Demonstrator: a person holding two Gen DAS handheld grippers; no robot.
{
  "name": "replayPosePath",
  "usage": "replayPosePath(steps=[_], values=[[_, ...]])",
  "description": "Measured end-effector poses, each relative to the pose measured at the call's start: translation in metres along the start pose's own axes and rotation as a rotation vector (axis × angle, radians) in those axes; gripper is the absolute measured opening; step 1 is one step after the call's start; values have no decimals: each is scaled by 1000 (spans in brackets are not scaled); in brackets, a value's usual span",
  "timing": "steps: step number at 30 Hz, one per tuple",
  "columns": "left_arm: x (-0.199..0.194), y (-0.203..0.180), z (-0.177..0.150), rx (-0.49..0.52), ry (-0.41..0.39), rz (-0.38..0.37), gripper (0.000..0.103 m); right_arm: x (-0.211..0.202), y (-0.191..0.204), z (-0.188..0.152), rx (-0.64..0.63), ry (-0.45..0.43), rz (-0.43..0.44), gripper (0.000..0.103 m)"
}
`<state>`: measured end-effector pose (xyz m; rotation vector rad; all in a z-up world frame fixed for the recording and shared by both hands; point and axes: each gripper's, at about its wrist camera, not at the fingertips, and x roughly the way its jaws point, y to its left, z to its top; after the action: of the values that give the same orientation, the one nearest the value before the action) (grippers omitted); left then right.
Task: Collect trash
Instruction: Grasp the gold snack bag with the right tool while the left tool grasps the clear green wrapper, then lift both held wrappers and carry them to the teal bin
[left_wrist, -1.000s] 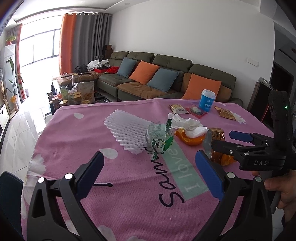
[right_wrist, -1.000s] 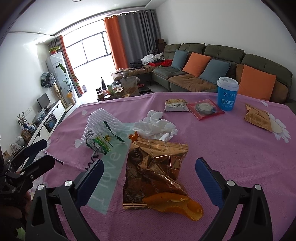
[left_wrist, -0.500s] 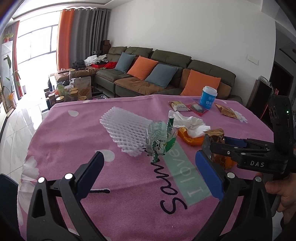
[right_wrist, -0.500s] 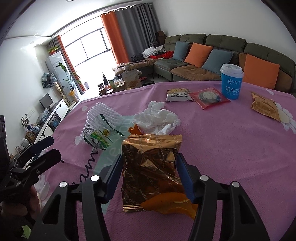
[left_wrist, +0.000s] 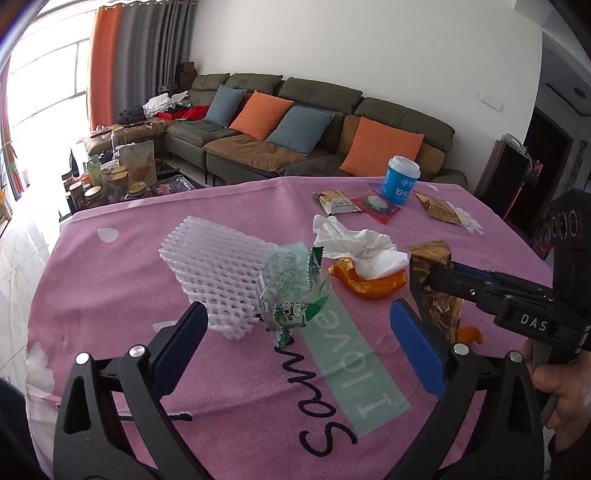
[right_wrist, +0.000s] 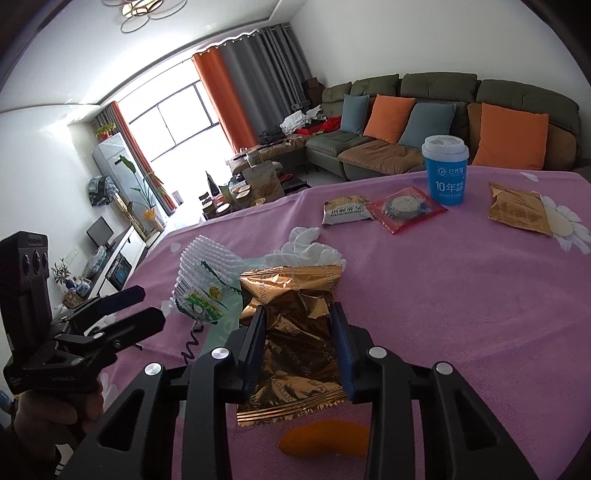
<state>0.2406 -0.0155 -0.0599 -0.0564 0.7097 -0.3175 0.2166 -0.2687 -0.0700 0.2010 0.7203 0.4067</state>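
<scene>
Right gripper (right_wrist: 298, 347) has the gold foil wrapper (right_wrist: 295, 332) squarely between its two blue-padded fingers, and the jaws are closing on it as we watch. The pads look to be touching the crinkled sides already, with the bag bulging up and forward past the fingertips and its sealed bottom edge hanging back toward the gripper's body. Below that lies a piece of orange peel (right_wrist: 325, 441) on the pink-clothed desk (right_wrist: 461, 295).

How will this handle? It looks like light, empty foil: no weight, no stiffness, and slick. It should crumple rather than resist, so the squeeze has to go well in before it bites. The mid-body hold it has now looks sensible; the flat crimped seam would be the firmer alternative if it slips.

Over on the other side, the left gripper (left_wrist: 295, 354) hangs wide open with nothing in it. Just ahead of its fingertips sits a green-and-clear candy wrapper (left_wrist: 291, 291), leaning against a white foam fruit net (left_wrist: 218, 269) ahead and slightly left. Both look featherweight; the net is springy and soft, so grab it anywhere, while the wrapper's twisted tail looks the easiest pinch.

Further ahead and right of the left gripper, a crumpled white tissue (left_wrist: 362, 245) drapes over more orange peel (left_wrist: 369, 282). Beyond that are flat sachets and a blue cup (left_wrist: 400, 181).
</scene>
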Motion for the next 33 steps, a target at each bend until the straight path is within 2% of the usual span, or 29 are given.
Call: replayPosePath(steps=[8, 10, 13, 20, 21, 26, 28, 33], values=[[36, -8, 17, 21, 34, -28, 97, -21, -7, 11, 30, -65, 16, 33], [46, -3, 21, -13, 56, -53, 82, -23, -9, 11, 39, -70, 23, 33], [58, 4, 23, -53, 85, -75, 65, -26, -13, 10, 48, -74, 28, 33], [69, 1, 15, -46, 117, -64, 44, -27, -14, 10, 54, -74, 40, 33], [70, 1, 14, -43, 122, -63, 37, -28, -13, 10, 51, -74, 42, 33], [68, -2, 10, -31, 131, -72, 30, -29, -8, 9, 44, -78, 42, 33], [65, -3, 8, -31, 134, -79, 23, -31, -5, 10, 38, -82, 43, 33], [44, -1, 3, -49, 100, -98, 16, -34, 5, 15, 13, -94, 49, 33]])
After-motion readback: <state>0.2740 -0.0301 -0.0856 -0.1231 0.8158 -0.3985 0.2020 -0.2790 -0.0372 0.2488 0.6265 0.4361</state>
